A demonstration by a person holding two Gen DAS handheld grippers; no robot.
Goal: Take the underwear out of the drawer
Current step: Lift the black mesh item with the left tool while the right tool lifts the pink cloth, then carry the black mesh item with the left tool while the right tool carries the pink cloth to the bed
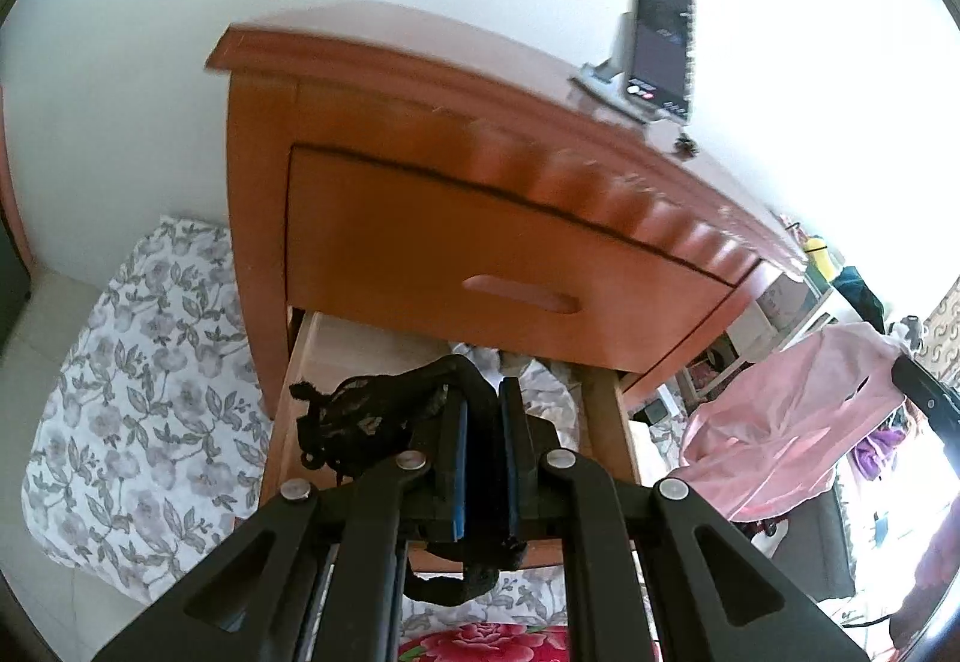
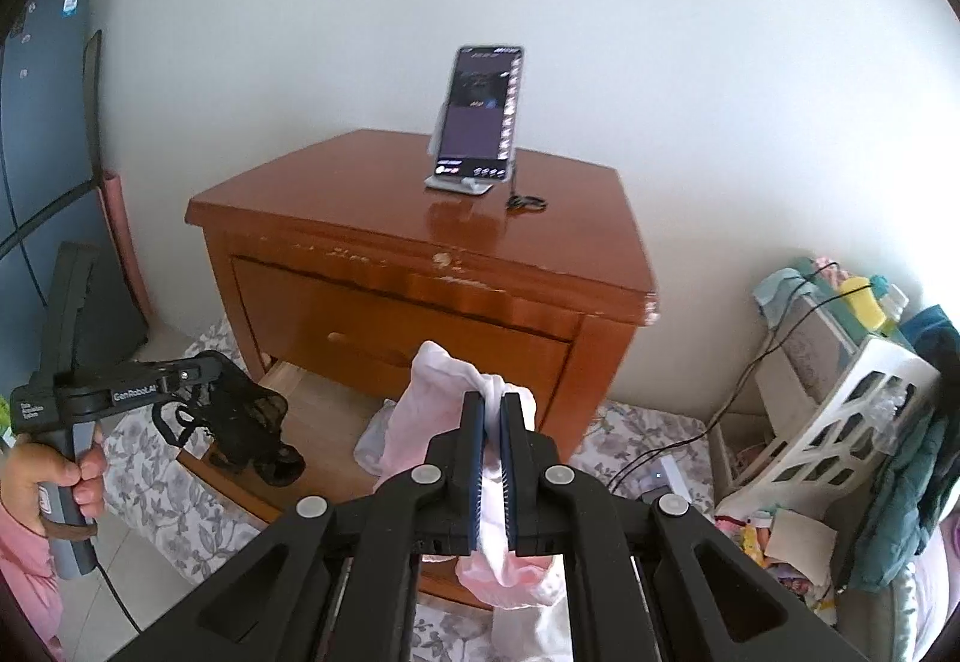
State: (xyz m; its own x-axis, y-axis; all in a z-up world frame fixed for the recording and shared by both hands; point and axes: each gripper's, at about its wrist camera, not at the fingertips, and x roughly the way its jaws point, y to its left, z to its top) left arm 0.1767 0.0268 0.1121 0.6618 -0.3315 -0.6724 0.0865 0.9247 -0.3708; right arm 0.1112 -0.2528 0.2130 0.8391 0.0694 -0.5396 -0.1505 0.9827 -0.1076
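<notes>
We had both claws clamped, the left gripper (image 1: pixel 483 422) on black lace underwear (image 1: pixel 366 416), the right gripper (image 2: pixel 491 425) on pink underwear (image 2: pixel 441 392), lifted at six o'clock of the open bottom drawer (image 1: pixel 336 356), needing carrying clear next.

Upper drawer (image 1: pixel 480 242) hides most of the open drawer's (image 1: pixel 360 344) contents.

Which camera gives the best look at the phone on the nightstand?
The right wrist view: the phone stands upright in its stand, facing the camera, its whole screen visible. The left wrist view catches it from below at the nightstand's far edge, blurred and tilted.
</notes>
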